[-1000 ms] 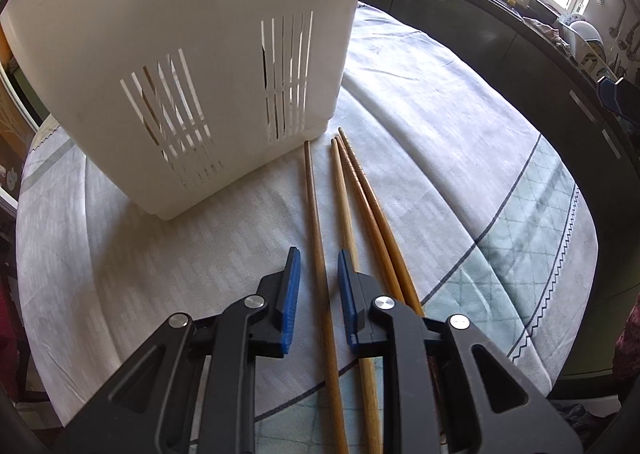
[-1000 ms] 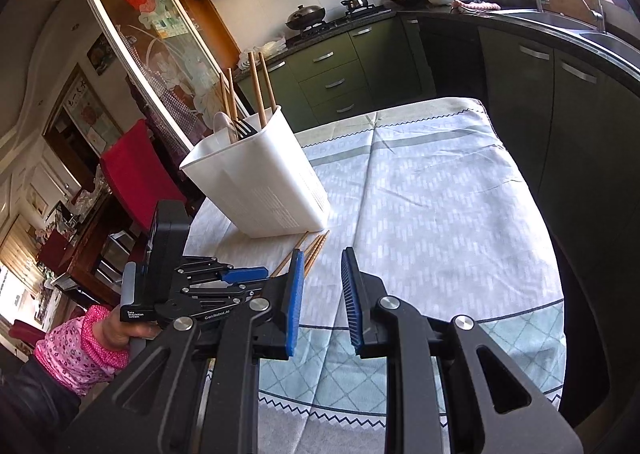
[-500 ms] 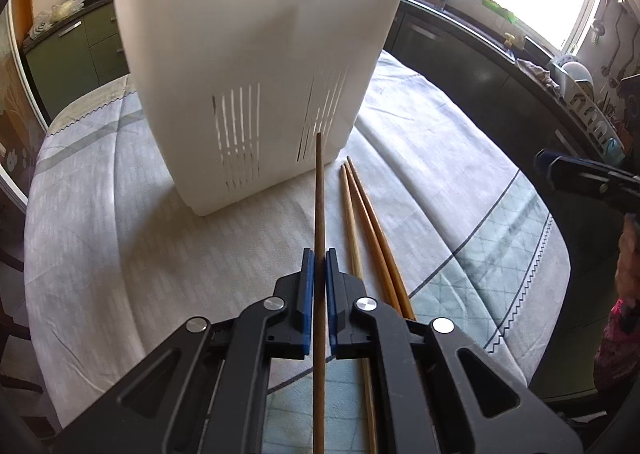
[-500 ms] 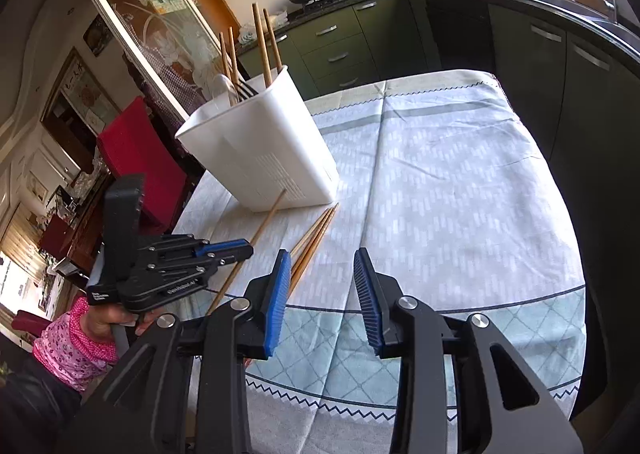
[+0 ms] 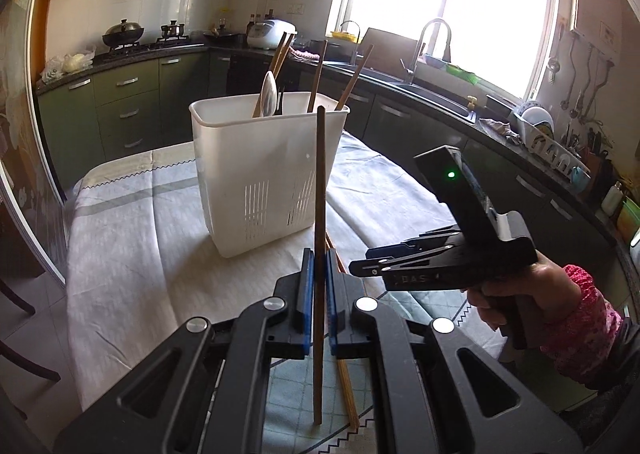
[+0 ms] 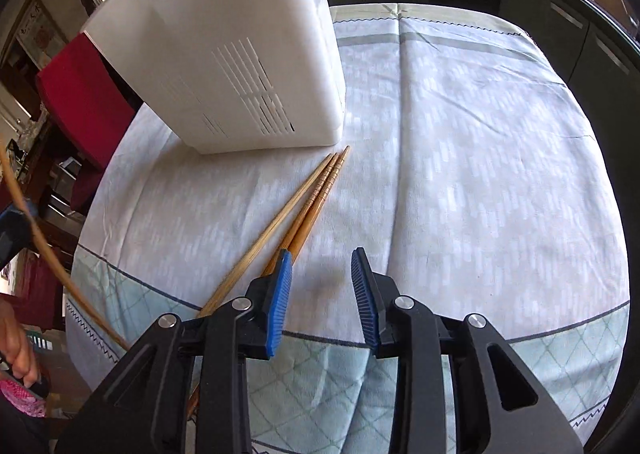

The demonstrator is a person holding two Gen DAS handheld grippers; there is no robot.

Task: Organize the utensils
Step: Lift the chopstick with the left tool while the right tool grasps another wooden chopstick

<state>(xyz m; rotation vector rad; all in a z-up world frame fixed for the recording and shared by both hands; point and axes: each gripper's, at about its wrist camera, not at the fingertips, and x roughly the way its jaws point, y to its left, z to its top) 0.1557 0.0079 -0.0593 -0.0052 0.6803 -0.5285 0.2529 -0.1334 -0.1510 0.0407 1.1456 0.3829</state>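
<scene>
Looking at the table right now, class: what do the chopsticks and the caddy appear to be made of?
Chopsticks: probably wood or bamboo, matt; tan-brown with visible grain and ringed grooves near the tips. Caddy: likely moulded plastic, smooth with a slight sheen; uniform white walls with cut drainage slots.

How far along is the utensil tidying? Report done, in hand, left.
Done: several chopsticks and a spoon already stand in the white holder. In hand: the left gripper is shut on one dark chopstick. Left: three chopsticks lie on the tablecloth; the right gripper, closing, has nothing between its jaws.
</scene>
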